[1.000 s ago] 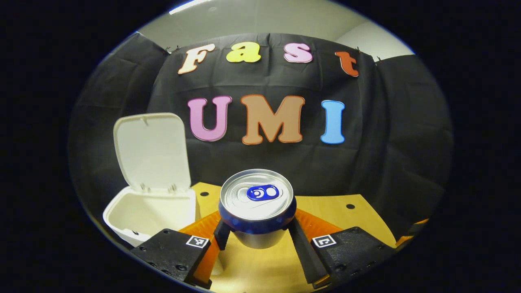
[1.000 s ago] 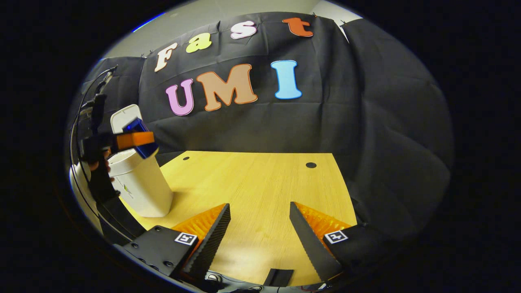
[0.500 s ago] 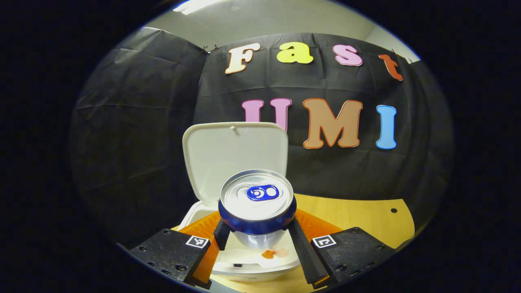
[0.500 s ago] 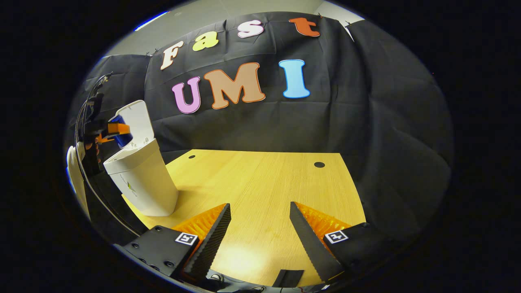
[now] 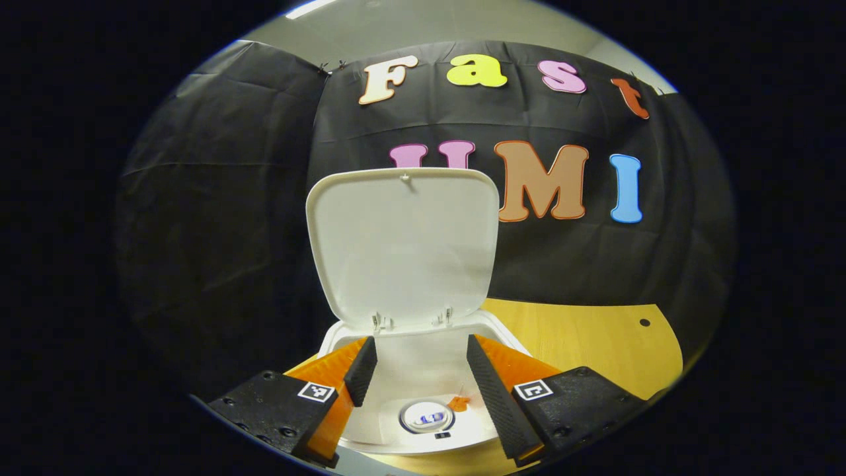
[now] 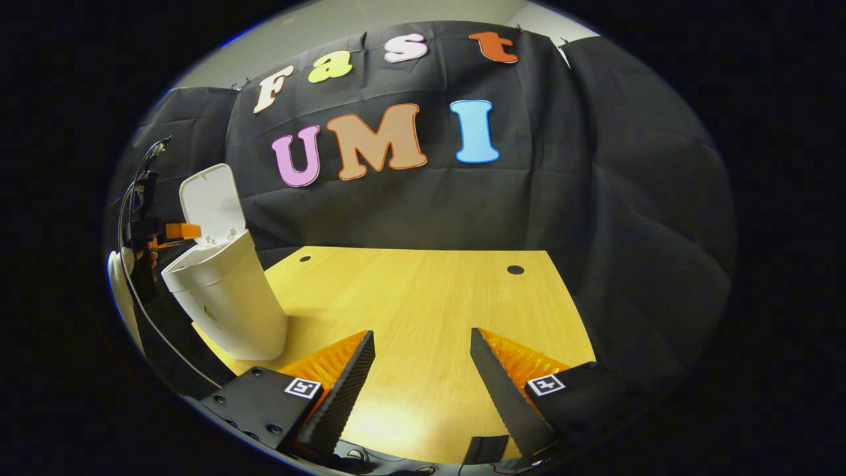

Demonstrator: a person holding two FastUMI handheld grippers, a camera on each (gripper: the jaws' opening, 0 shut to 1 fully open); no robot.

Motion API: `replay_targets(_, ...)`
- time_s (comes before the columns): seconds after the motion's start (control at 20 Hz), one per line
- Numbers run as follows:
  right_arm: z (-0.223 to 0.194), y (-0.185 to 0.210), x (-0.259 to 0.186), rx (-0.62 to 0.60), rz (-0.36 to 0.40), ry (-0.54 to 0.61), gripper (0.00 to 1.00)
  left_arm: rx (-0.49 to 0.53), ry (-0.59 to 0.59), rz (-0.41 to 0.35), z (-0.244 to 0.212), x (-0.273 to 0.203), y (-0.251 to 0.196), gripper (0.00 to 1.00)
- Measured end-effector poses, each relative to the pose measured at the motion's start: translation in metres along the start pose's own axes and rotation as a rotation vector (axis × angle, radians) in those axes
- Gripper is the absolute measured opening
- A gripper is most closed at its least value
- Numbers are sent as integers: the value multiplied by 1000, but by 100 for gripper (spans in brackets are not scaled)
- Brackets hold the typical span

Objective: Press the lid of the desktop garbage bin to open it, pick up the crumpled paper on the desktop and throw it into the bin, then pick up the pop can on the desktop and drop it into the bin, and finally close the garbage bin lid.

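My left tool (image 5: 415, 360) has dropped the one round metal can (image 5: 427, 417) into the smooth white bin (image 5: 502, 334); both tools, right tool (image 6: 422, 360) too, are spread.

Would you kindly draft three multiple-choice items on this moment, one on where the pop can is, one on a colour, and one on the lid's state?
1. Where is the pop can?
A. On the desktop
B. Inside the bin
C. In the left gripper

2. What colour is the garbage bin?
A. White
B. Blue
C. Green

3. How does the lid stand?
A. Shut
B. Open, upright
C. Detached

B: the can's top shows at the bin's bottom, below the open left gripper.
A: its wall is white.
B: it stands raised on its hinge.
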State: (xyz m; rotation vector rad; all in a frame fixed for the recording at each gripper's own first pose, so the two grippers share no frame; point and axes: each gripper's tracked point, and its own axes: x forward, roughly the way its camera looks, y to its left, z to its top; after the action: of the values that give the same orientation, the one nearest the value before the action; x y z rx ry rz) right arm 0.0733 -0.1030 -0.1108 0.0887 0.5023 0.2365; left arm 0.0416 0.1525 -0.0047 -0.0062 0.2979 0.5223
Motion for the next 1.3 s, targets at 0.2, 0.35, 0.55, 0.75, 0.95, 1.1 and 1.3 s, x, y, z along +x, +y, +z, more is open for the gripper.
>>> replay_targets(0.2, 1, 10, 5, -8, 11, 3, 97, 9, -60, -13, 34, -6, 4, 86)
replay_targets(0.35, -1, 9, 7, -9, 12, 7, 97, 9, -109, -2, 71, -8, 10, 86)
replay_targets(0.55, -10, 3, 7, -12, 8, 30, 97, 3, -187, -2, 133, 1, 17, 87)
replay_targets(0.75, -18, -4, 7, -16, -7, 47, 97, -2, -208, 2, 180, 32, 16, 86)
replay_targets(0.95, -19, -6, 3, -5, -24, 48, 97, 23, -173, 46, 190, 61, 21, 86)
replay_targets(1.1, -19, -10, 0, -5, -42, 45, 98, 0, -136, 60, 181, 77, 21, 86)
replay_targets(1.3, -19, -14, -4, -1, -59, 42, 97, -41, -56, 69, 145, 84, 27, 87)
